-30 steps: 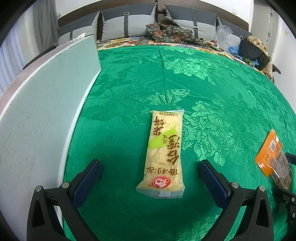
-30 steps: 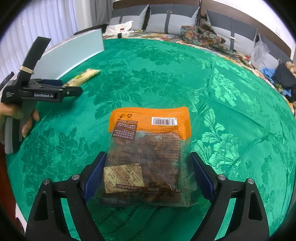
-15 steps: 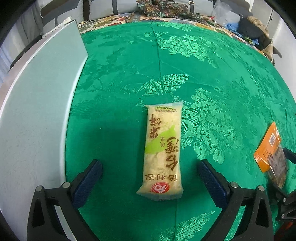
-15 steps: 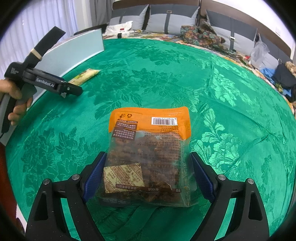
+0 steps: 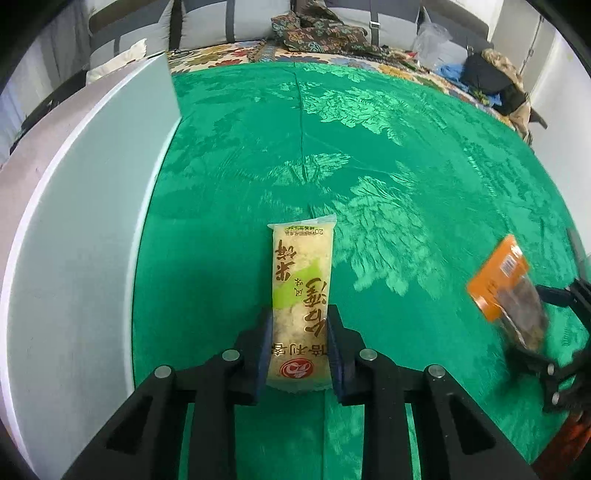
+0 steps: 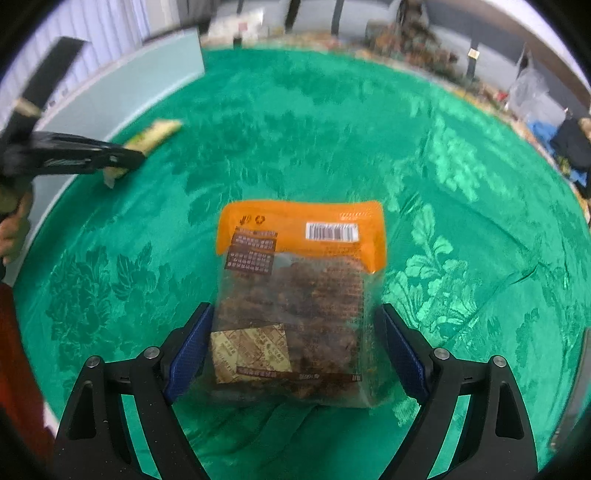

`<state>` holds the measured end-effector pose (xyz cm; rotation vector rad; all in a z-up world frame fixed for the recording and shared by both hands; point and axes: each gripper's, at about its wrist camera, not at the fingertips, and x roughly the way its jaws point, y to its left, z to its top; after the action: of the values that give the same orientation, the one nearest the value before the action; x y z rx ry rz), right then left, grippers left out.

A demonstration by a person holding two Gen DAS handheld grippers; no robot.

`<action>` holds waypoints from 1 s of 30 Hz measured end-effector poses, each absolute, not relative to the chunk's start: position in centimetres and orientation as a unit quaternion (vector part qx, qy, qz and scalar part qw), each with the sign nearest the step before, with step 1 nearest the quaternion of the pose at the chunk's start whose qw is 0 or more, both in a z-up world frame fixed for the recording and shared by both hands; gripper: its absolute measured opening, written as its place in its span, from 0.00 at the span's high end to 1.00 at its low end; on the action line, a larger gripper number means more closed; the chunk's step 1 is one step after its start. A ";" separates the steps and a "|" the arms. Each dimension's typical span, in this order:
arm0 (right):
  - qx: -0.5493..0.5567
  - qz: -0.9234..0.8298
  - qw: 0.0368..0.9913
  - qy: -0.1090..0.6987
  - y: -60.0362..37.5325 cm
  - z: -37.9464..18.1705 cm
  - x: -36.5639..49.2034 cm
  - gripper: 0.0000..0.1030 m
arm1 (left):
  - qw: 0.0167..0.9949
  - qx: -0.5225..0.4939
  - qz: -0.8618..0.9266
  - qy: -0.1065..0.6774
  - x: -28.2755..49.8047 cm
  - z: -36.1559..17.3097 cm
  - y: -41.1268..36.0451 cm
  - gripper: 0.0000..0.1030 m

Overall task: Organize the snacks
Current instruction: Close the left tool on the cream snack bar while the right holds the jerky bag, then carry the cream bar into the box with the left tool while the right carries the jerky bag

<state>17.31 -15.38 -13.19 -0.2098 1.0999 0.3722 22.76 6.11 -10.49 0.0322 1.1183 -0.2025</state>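
A long yellow rice-cracker packet (image 5: 301, 291) with a red logo lies on the green cloth. My left gripper (image 5: 299, 349) is shut on its near end, pads (image 5: 263, 350) pressed on both sides. The packet and left gripper also show in the right wrist view (image 6: 153, 136), far left. An orange-topped clear bag of brown snacks (image 6: 299, 295) sits between the fingers of my right gripper (image 6: 295, 354), whose pads touch its sides; the bag looks lifted and tilted in the left wrist view (image 5: 509, 291).
A pale grey-green board (image 5: 85, 229) stands along the left edge of the green patterned cloth (image 5: 369, 147). Cushions and clothes (image 5: 317, 33) lie beyond the far edge. A hand (image 6: 11, 221) holds the left gripper's handle.
My left gripper moved forward and closed on the near end of the yellow packet. My right gripper narrowed onto the orange bag and raised it; the right view is now blurred.
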 end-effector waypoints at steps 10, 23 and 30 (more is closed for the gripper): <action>-0.037 0.168 0.773 0.610 -15.6 -12.5 20.7 0.12 | 0.857 -0.013 -0.095 0.506 17.4 -7.8 6.9 0.75; -0.059 0.130 0.782 0.606 -14.5 -11.1 18.5 0.34 | 0.895 0.011 -0.066 0.441 13.5 -1.1 7.7 0.75; -0.002 0.125 0.787 0.605 -16.8 -10.6 17.0 0.34 | 0.905 0.019 -0.064 0.420 12.0 1.1 8.2 0.75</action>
<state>17.04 -16.80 -10.59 -0.0038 1.3033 0.2702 12.04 8.23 1.13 0.0399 0.8678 -0.1323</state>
